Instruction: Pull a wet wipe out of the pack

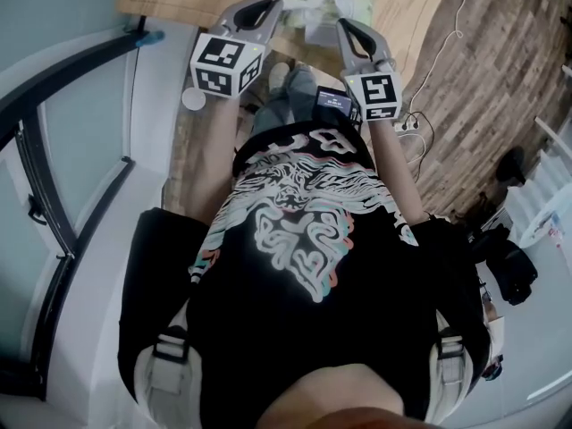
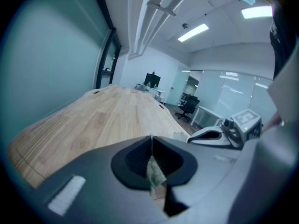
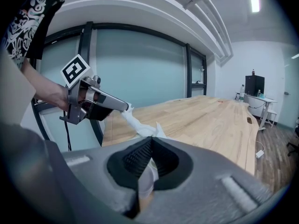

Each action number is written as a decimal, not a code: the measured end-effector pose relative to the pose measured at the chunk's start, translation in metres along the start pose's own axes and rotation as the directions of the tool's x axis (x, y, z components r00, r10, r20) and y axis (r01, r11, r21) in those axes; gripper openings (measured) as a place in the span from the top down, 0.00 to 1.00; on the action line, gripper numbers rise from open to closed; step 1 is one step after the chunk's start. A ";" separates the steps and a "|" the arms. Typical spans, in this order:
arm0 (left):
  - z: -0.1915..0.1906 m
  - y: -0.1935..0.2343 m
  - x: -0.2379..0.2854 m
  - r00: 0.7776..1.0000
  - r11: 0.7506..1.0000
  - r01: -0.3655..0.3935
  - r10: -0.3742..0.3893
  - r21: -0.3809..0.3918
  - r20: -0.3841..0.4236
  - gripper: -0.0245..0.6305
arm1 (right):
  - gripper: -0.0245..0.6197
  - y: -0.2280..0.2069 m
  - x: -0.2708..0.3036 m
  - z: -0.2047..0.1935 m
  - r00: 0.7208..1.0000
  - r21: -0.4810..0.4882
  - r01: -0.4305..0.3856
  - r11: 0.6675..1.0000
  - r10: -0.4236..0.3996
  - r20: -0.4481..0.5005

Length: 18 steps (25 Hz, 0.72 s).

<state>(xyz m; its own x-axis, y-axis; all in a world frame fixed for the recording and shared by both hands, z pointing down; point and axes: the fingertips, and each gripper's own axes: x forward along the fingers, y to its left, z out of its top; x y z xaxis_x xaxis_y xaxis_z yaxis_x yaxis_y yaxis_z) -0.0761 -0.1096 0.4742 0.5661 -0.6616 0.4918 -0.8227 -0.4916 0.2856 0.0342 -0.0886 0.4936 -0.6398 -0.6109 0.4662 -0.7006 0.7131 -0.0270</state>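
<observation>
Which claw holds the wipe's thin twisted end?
The left gripper: its shut jaws pinch that thin end, while the wipe widens toward the right gripper.

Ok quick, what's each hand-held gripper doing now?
Left hand-held gripper: closed on the crumpled white wet wipe.
Right hand-held gripper: closed on something white, wipe or pack unclear.

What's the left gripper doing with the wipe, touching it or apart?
Touching: the right gripper view shows the left gripper's shut tips pinching the wipe's end.

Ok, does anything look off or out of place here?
Only the wipe: it's stretched and twisted like a rope between the left gripper and the right gripper's shut jaws. Nothing spilled or damaged that I can see.
</observation>
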 end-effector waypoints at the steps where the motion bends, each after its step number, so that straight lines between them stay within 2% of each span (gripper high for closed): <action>1: -0.002 0.003 -0.001 1.000 1.000 -0.014 0.014 -0.002 -0.001 0.97 | 0.96 0.001 0.001 0.001 1.000 -0.002 -0.005 1.000 0.005 0.000; 13: -0.024 0.043 -0.013 0.989 0.987 -0.150 0.150 -0.064 0.001 0.96 | 0.96 0.000 0.004 0.001 1.000 -0.012 -0.023 1.000 0.023 -0.002; 18: -0.031 0.059 -0.020 0.975 0.973 -0.221 0.222 -0.071 -0.004 0.96 | 0.96 0.001 0.002 0.003 1.000 -0.011 -0.023 1.000 0.023 0.002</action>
<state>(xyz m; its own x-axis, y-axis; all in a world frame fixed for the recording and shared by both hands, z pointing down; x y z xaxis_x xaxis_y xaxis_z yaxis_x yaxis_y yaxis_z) -0.1380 -0.1079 0.5062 0.3696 -0.7520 0.5458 -0.9291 -0.2916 0.2273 0.0319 -0.0900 0.4921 -0.6563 -0.5950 0.4638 -0.6823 0.7305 -0.0283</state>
